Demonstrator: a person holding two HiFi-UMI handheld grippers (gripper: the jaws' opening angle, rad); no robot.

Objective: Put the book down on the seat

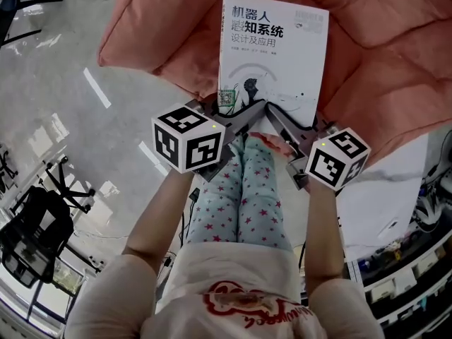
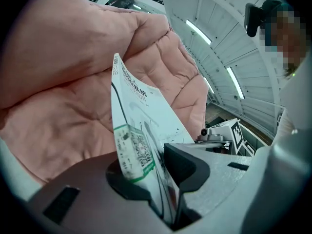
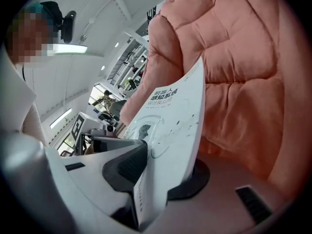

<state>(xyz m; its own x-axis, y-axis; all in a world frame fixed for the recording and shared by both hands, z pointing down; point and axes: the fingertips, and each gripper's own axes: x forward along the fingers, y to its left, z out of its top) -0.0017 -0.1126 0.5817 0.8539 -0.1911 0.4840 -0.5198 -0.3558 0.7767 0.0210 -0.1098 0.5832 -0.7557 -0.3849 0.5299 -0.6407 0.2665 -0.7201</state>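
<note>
A white paperback book [image 1: 274, 51] with Chinese print on its cover is held flat above the pink cushioned seat [image 1: 381, 62]. My left gripper [image 1: 236, 111] is shut on the book's near left corner, close to the green-edged code label [image 2: 130, 150]. My right gripper [image 1: 282, 115] is shut on the near right corner, and the book's lower edge [image 3: 161, 179] is pinched between its pads. In both gripper views the book [image 2: 146, 111] stands edge-on with the cushion [image 3: 234, 72] right behind it. Whether the book touches the seat I cannot tell.
The person's legs in star-print trousers [image 1: 244, 196] stand just before the seat's front edge. A black office chair [image 1: 35, 232] is on the shiny grey floor at the lower left. Shelving with clutter [image 1: 417, 260] lines the right side.
</note>
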